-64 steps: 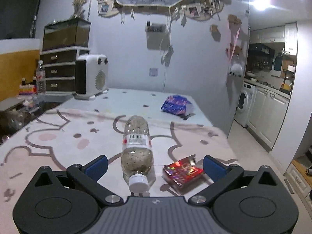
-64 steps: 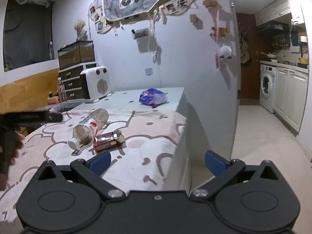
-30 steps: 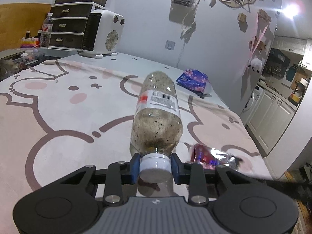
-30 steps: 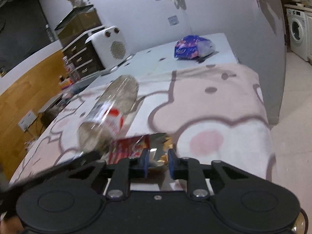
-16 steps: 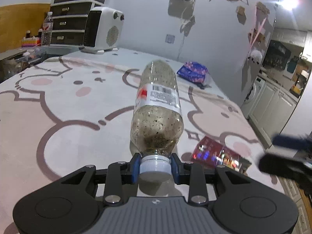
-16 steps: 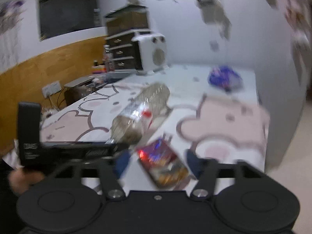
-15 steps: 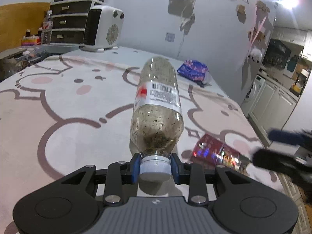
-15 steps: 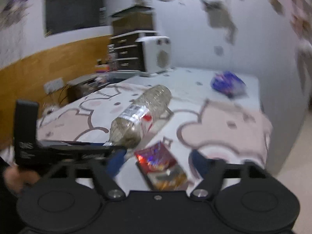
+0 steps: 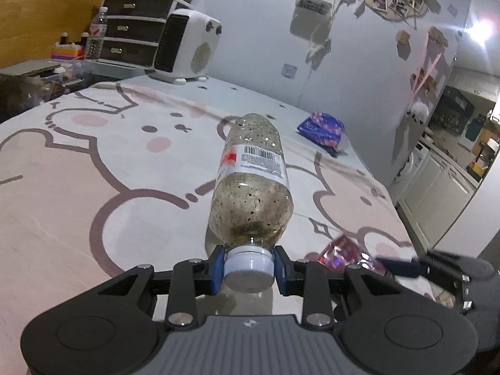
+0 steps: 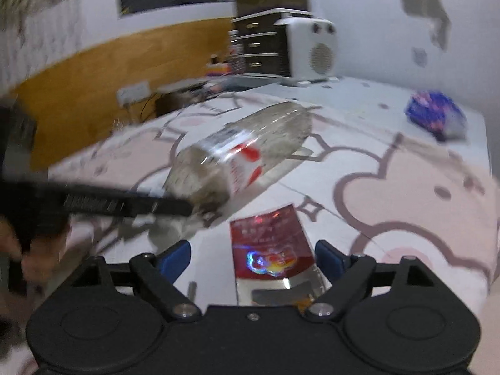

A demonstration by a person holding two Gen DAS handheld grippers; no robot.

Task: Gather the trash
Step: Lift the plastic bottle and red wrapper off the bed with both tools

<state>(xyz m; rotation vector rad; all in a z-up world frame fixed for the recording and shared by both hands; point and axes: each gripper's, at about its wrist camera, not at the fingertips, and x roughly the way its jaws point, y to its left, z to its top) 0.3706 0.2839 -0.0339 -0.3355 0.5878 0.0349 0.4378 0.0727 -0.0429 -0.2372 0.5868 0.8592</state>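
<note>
A clear plastic bottle (image 9: 253, 187) with dark specks inside and a white cap points away from me, over the pink bear-print tablecloth (image 9: 78, 187). My left gripper (image 9: 249, 265) is shut on its cap, one blue pad on each side. In the right wrist view the bottle (image 10: 243, 153) shows blurred, to the left of a red shiny wrapper (image 10: 268, 243) lying flat on the cloth. My right gripper (image 10: 250, 257) straddles that wrapper with its jaws closing; the pads stand apart from it. The wrapper (image 9: 340, 250) also shows in the left wrist view, right of the cap.
A purple packet (image 9: 322, 129) lies near the far right table edge. A white fan heater (image 9: 187, 47) and dark drawers (image 9: 131, 37) stand at the back left. The table drops off on the right towards a kitchen floor.
My right gripper has let go of the red wrapper, opened wide and rolled; the wrapper now lies flat between its jaws. The left gripper keeps its hold on the bottle cap and has shifted slightly.
</note>
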